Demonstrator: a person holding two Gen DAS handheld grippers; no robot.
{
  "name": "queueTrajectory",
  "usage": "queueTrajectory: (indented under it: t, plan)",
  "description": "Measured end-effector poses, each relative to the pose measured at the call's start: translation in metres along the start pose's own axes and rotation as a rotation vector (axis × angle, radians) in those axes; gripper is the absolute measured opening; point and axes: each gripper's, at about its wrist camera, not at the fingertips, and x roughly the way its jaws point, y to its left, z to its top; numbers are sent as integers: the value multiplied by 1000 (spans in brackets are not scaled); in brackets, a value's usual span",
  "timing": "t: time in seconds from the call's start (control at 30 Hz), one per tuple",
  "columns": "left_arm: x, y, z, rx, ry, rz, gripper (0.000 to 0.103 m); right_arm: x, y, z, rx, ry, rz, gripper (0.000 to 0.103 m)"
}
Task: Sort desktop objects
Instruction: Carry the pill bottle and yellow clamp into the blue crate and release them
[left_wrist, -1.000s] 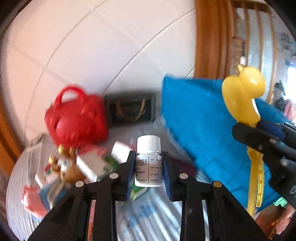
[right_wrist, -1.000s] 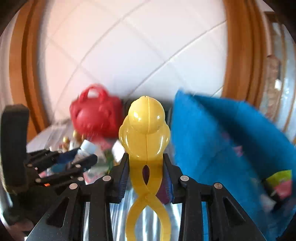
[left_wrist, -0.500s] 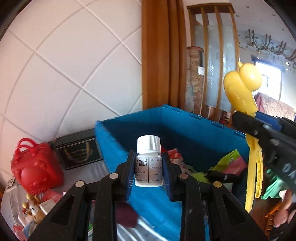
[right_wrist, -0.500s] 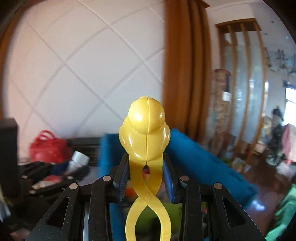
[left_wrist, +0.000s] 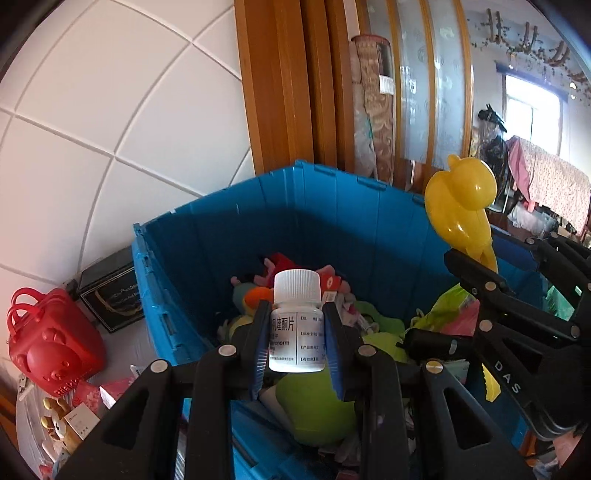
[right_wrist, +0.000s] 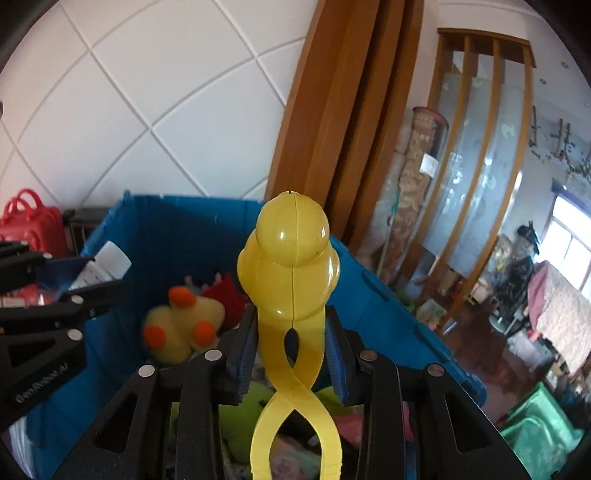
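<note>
Above the blue storage bin (left_wrist: 332, 206), the left wrist view shows the left gripper (left_wrist: 297, 343) pinching a white pill bottle (left_wrist: 297, 325) upright over the toys inside. From the right wrist view, the right gripper (right_wrist: 291, 345) clamps a yellow duck-shaped tong (right_wrist: 290, 266) over the bin's right side. Both seem ready to drop; next, each must let go without snagging.

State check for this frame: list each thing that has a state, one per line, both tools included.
Left tool: shut on the white pill bottle.
White pill bottle: capped, upright, held above the blue bin.
Right tool: shut on the yellow duck tongs.
Yellow duck tongs: duck head closed, held over the bin.
Blue bin: open-topped, partly filled with toys.
Red bear bag: closed, standing outside the bin.
</note>
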Motion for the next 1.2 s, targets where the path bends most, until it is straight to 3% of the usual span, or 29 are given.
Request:
queueTrajectory:
  t: [0.17,0.27,0.43,0.53,0.6,0.63,0.7,0.8,0.93,1.0,1.2]
  plan:
    - [9,-12,2,15,15,0,27,12,-8,-6,-12,20,0,33]
    - [13,-15,2,24,25,0,27,12,-9,-9,-42,0,-69,33]
    - [13,-19,1,48,30,29,29,14,-17,-11,-26,2,-51,33]
    - [15,-23,0,61,46,46,56,13,-21,-12,-21,-5,-46,33]
    - [9,-23,1,60,17,55,67,12,-23,-12,-20,-12,-47,34]
    - [8,-23,1,60,11,58,74,12,-23,-12,-21,-16,-53,38]
    - [5,-23,0,62,0,64,77,11,-24,-9,-22,-15,-54,48]
    - [1,-21,0,46,-13,79,79,8,-24,-8,-21,-27,-61,81]
    - [-3,-11,-2,2,-23,80,80,8,-27,-7,3,-31,-79,97]
    - [-5,-7,-3,-14,-30,82,81,8,-27,-7,8,-34,-71,103]
    - [-25,0,-10,-27,-83,103,83,-1,-21,-10,-4,-77,-73,103]
